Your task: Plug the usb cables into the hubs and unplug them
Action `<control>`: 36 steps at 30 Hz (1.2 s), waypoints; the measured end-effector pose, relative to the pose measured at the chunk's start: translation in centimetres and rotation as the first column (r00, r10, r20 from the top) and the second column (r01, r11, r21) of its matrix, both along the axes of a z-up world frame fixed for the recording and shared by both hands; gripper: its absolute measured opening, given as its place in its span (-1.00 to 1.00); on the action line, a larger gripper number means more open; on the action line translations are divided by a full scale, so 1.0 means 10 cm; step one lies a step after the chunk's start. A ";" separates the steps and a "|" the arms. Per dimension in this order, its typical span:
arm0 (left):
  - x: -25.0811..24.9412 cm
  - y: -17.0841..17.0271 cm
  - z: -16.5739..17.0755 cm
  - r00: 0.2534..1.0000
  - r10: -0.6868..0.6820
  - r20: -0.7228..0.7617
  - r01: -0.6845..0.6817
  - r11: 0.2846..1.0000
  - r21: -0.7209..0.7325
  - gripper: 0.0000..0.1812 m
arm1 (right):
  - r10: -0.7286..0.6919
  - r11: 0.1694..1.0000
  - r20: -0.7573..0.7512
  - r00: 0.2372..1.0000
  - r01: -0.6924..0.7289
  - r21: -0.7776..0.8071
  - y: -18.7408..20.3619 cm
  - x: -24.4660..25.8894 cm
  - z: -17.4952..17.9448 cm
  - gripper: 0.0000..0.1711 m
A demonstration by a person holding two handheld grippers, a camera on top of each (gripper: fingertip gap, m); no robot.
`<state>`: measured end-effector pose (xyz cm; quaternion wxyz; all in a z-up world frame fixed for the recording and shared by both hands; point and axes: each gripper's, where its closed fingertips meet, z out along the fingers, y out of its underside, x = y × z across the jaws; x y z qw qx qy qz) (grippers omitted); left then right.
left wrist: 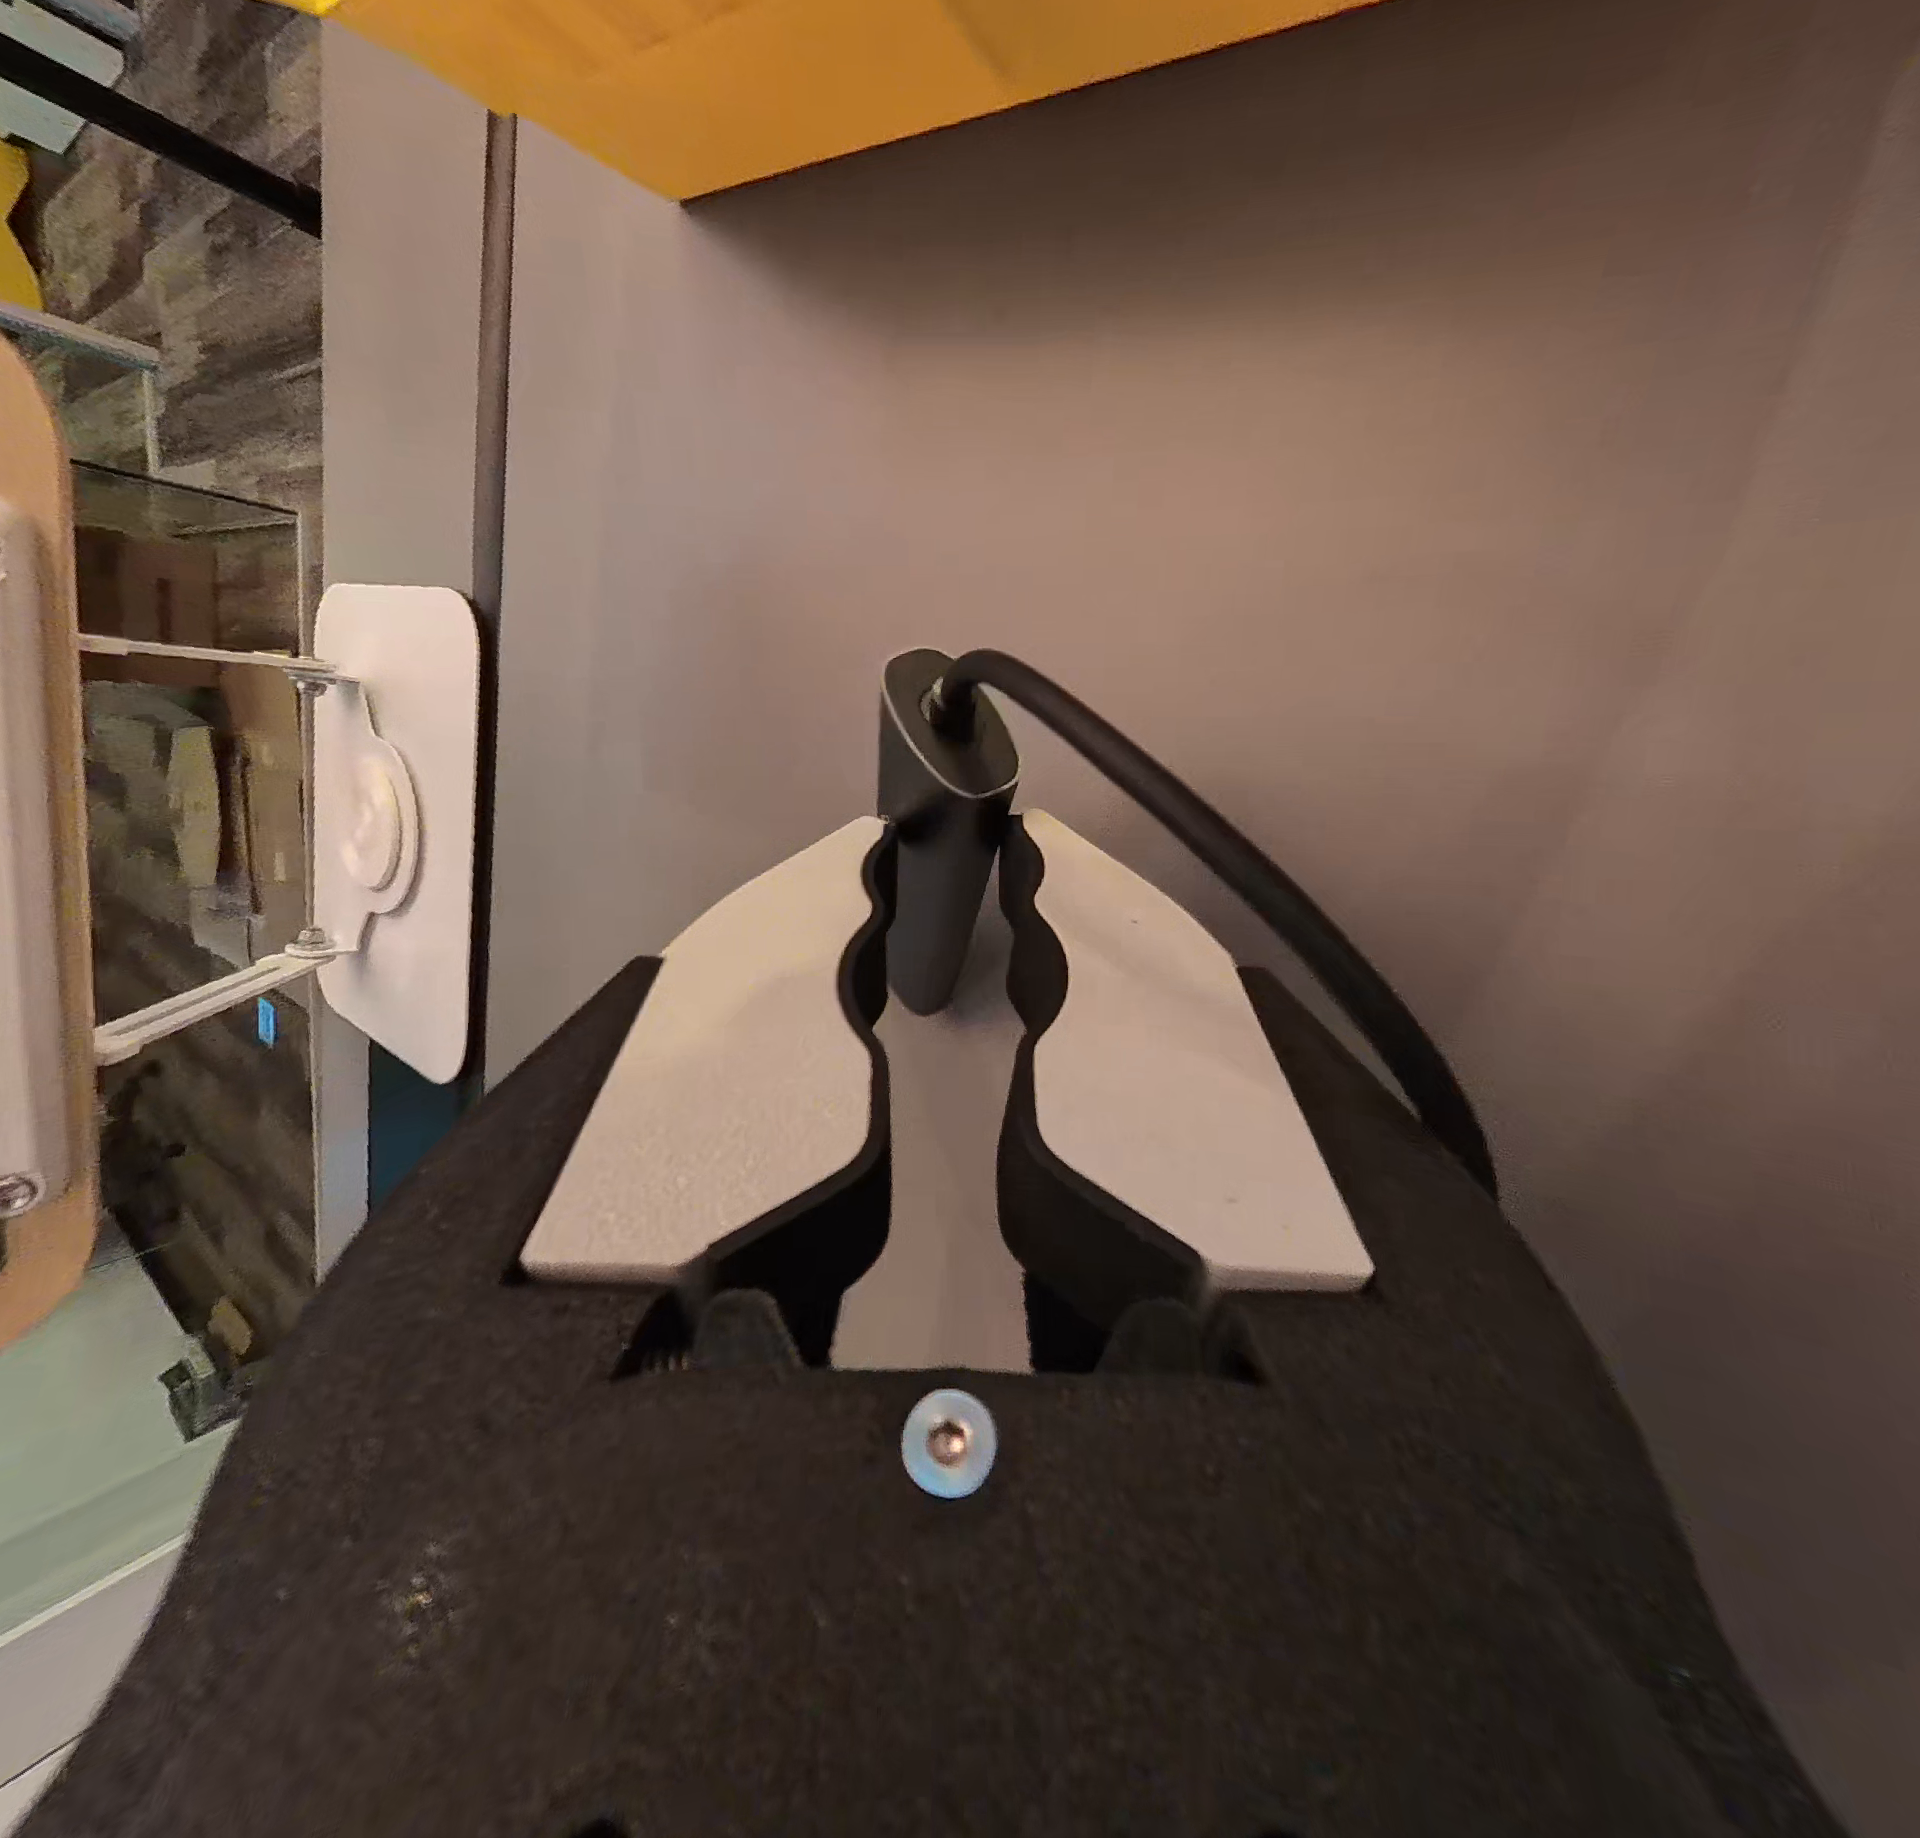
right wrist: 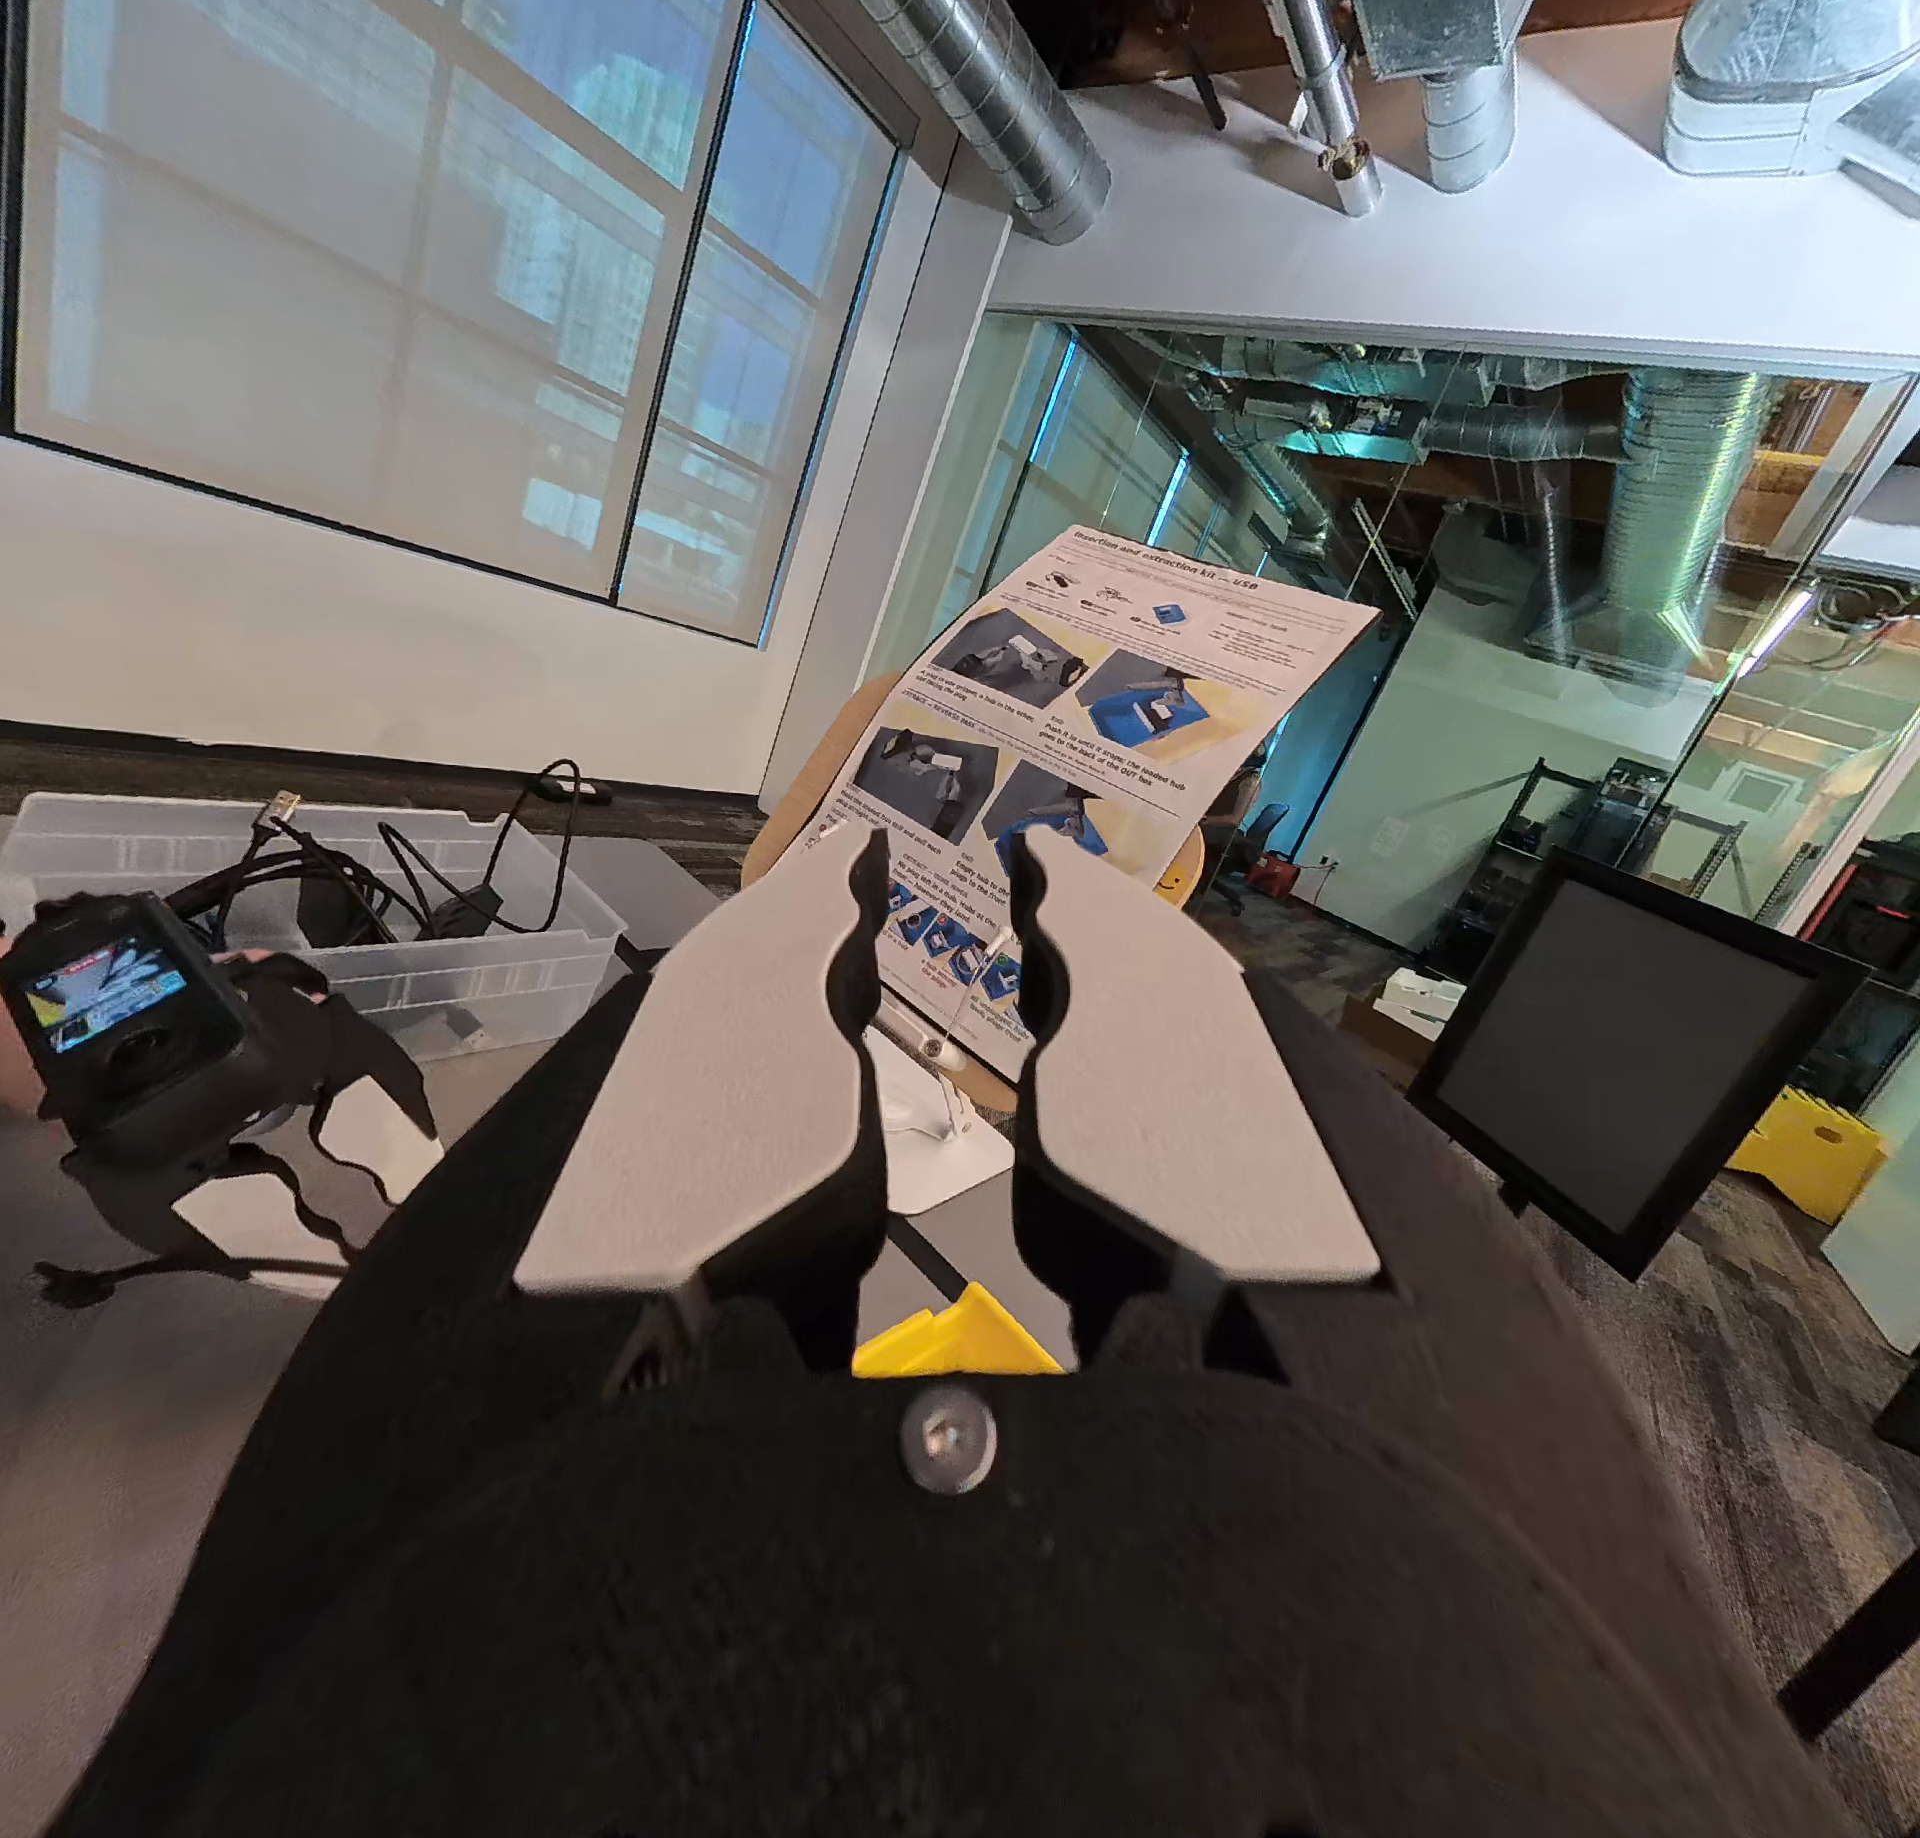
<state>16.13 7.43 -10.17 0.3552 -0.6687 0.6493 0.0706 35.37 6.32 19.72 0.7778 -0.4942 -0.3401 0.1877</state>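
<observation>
Dark grey hub [left wrist: 940, 889] with black cable [left wrist: 1195, 812] is seen between the white-faced, black-edged fingers [left wrist: 748, 1040]. Grey table [left wrist: 1351, 541] beyond, yellow bin [left wrist: 831, 43] above. White sheet [right wrist: 1091, 749] with blue pictures sits ahead of the right gripper [right wrist: 948, 858].

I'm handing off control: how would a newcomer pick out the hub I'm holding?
Start at the grey table below the yellow bin. The left gripper is shut on the USB hub, a slim dark grey metal bar. Its black cable, leaving the far end, marks it out.
</observation>
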 end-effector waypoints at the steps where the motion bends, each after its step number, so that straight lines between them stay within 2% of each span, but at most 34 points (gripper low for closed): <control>1: 0.02 -0.01 -0.02 1.000 0.002 0.007 -0.002 1.000 -0.005 -0.80 | -0.001 1.000 0.001 1.000 0.001 -0.001 0.00 0.00 0.00 -0.73; 5: 0.11 -0.10 -0.17 1.000 -0.017 -0.006 0.016 0.999 -0.035 -0.77 | -0.001 1.000 0.000 1.000 0.001 -0.003 0.01 0.01 -0.01 -0.73; 8: 0.10 -0.18 -0.36 0.997 -0.032 -0.075 0.024 0.995 -0.094 -0.77 | -0.002 1.000 0.000 1.000 0.002 -0.006 0.01 0.01 -0.01 -0.73; 10: 0.09 -0.23 -0.46 0.995 -0.033 -0.090 0.020 0.990 -0.143 -0.87 | -0.003 1.000 0.002 1.000 0.003 -0.009 0.02 0.02 -0.02 -0.73; 12: 0.12 -0.24 -0.44 0.998 -0.036 -0.053 0.027 0.988 -0.150 -0.87 | -0.006 1.000 0.006 1.000 0.006 -0.010 0.02 0.02 -0.03 -0.73; 14: 0.12 -0.22 -0.39 1.000 -0.004 -0.012 0.002 0.988 -0.154 -0.77 | -0.008 1.000 0.007 1.000 0.008 -0.012 0.02 0.03 -0.03 -0.73; 16: 0.11 -0.20 -0.26 0.999 0.020 0.044 -0.014 0.990 -0.142 -0.76 | -0.010 1.000 0.004 1.000 0.010 -0.012 0.02 0.04 -0.03 -0.73; 20: -0.07 -0.30 0.26 0.966 0.100 0.239 -0.071 0.990 -0.125 -0.72 | -0.015 1.000 0.002 1.000 0.015 -0.015 0.03 0.06 -0.03 -0.73; 23: -0.55 -0.38 0.84 0.896 0.195 0.400 -0.177 0.981 -0.081 -0.72 | -0.022 1.000 0.000 1.000 0.022 -0.017 0.04 0.08 -0.04 -0.73; 26: -1.53 -0.30 1.19 0.817 0.382 0.433 -0.410 0.911 -0.030 -0.67 | -0.020 1.000 -0.003 1.000 0.020 -0.015 0.03 0.08 -0.02 -0.73; 28: -2.29 -0.20 1.19 0.785 0.524 0.331 -0.555 0.832 -0.001 -0.66 | -0.015 1.000 -0.004 1.000 0.015 -0.011 0.02 0.06 -0.02 -0.73; 30: -2.86 -0.12 1.14 0.777 0.590 0.221 -0.607 0.795 0.010 -0.66 | -0.009 1.000 0.003 1.000 0.009 -0.013 0.02 0.02 -0.02 -0.73; 31: -3.05 -0.06 1.15 0.768 0.602 0.219 -0.618 0.787 0.005 -0.70 | -0.009 1.000 0.011 1.000 0.009 -0.016 0.03 0.00 -0.03 -0.73; 33: -3.22 0.00 1.12 0.755 0.608 0.245 -0.601 0.791 -0.114 -0.72 | -0.017 1.000 0.035 0.999 0.018 -0.021 0.05 -0.04 -0.06 -0.73; 36: -3.35 0.02 1.02 0.713 0.653 0.256 -0.580 0.754 -0.308 -0.77 | -0.036 0.999 0.072 0.997 0.038 -0.029 0.08 -0.07 -0.12 -0.73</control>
